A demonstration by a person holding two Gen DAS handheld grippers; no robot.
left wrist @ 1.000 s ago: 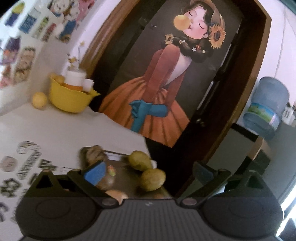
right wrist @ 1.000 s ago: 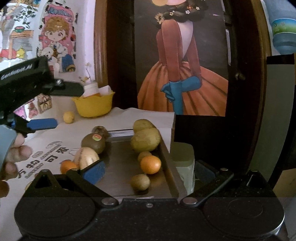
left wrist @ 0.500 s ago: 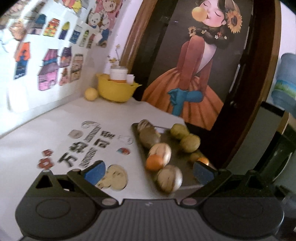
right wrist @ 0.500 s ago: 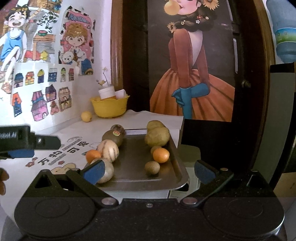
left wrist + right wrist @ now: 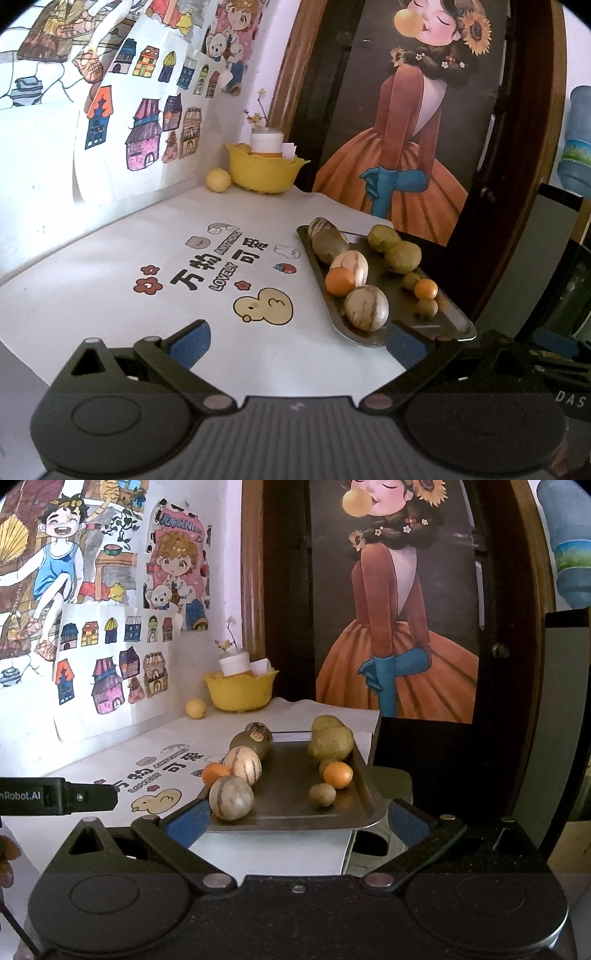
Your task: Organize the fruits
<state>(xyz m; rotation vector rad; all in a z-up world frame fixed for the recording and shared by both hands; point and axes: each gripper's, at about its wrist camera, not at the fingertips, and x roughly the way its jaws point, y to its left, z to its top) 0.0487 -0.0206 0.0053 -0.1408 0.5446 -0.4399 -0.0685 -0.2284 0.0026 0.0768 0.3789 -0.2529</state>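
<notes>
I look along both grippers at the metal tray (image 5: 280, 808) on the desk (image 5: 110, 288), which sits at the desk's right edge, near the corner. The fruits lie in two lines along the tray's long sides. On the left side, from near to far: a striped melon (image 5: 231, 796), a small orange (image 5: 215, 772) against the rim, a second striped melon (image 5: 242, 765), a kiwi with a sticker (image 5: 252, 741), and one more brown fruit behind it. On the right side: a small brown fruit (image 5: 322, 794), a second orange (image 5: 337, 774) and two greenish pears (image 5: 330, 743) touching each other. The middle of the tray is bare.

The fingers of my right gripper (image 5: 295, 821) stand wide apart and hold nothing. The tray's near short edge lies just ahead, between them, so its long axis points away from me, almost along the fingers. My left gripper (image 5: 295, 343) is also spread and empty, but it looks over the printed desk cover, and the tray lies off to its right (it runs diagonally in that view).

I judge the right gripper is the nearer one and better aligned. The near striped melon sits just beyond its left finger (image 5: 184, 825); a short reach forward and slightly left should bring it between the fingers. Round fruit may roll against its neighbours, so I would close slowly.

A yellow bowl (image 5: 240, 690) and a lemon (image 5: 195, 709) stand at the far wall, well apart from the tray.
</notes>
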